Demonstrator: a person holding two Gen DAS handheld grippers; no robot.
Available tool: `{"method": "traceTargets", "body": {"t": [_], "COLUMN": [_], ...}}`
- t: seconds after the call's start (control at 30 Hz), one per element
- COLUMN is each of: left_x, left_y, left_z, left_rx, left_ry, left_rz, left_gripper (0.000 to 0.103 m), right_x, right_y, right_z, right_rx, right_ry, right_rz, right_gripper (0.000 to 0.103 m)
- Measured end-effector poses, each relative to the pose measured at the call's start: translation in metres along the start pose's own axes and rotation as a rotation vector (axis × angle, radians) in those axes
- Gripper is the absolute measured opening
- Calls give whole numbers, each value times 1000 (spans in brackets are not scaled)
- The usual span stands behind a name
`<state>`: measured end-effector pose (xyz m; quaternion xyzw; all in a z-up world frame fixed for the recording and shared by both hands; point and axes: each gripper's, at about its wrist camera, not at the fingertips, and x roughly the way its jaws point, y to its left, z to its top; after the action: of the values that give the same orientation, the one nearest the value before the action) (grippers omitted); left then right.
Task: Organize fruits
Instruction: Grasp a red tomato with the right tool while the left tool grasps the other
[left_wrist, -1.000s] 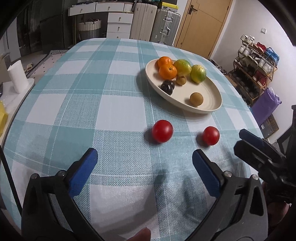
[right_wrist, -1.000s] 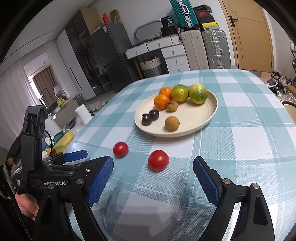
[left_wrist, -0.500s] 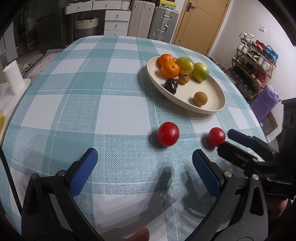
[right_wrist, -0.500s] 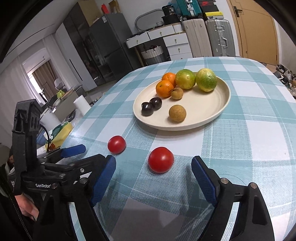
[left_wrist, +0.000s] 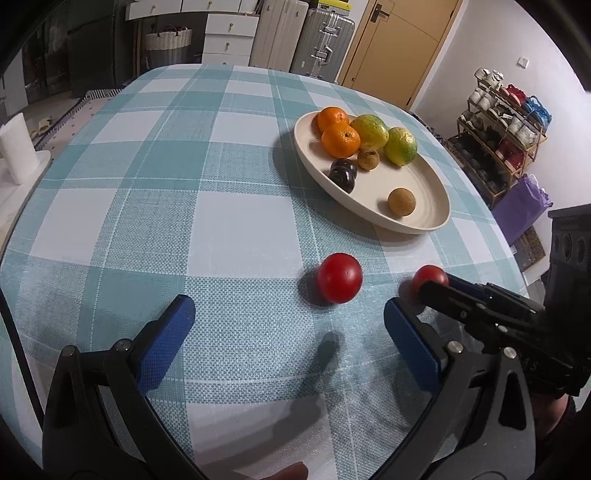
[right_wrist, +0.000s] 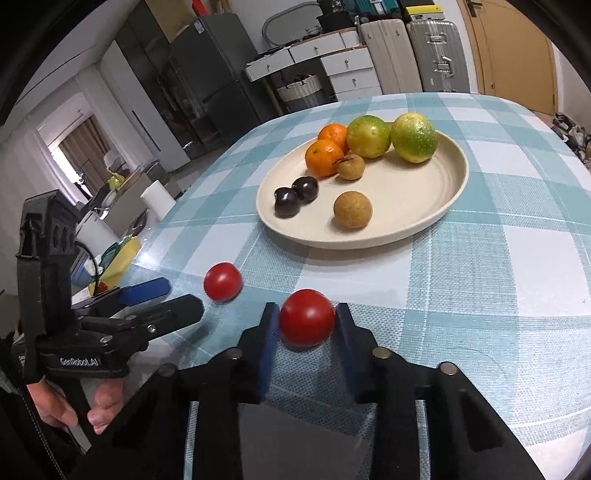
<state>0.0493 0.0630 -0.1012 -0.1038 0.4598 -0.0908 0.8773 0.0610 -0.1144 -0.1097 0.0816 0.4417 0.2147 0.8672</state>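
Right gripper (right_wrist: 307, 325) around tomato (right_wrist: 307, 317)

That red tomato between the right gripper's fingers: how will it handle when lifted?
The tomato is round and glossy, so it may slip or roll away if released. It probably bruises under hard squeezing. The right gripper has just been closing on it.

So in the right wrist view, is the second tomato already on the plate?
No, the second tomato lies on the checked tablecloth in front of the plate, beside the one pinched in the right gripper.
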Motion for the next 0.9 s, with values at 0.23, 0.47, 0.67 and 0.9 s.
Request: {"method": "traceTargets", "body": {"t": [0.23, 0.47, 0.67, 0.9], "left_x": [4, 9, 19, 25], "left_y": [-3, -14, -17, -25], "left_z": [6, 15, 20, 25], "left_rx": [12, 68, 74, 93], "left_ry": [25, 42, 86, 113], "left_rz": [-16, -28, -67, -131], "left_gripper": [101, 101, 89, 63], "right_x": [-13, -24, -30, -30], "right_y": [1, -10, -11, -20], "right_z": [2, 4, 2, 1], "right_rx": [-7, 42, 46, 64], "right_ry": [-45, -55, -63, -63], "right_rz": [7, 61, 91, 90], "right_gripper": [30, 30, 30, 30]}}
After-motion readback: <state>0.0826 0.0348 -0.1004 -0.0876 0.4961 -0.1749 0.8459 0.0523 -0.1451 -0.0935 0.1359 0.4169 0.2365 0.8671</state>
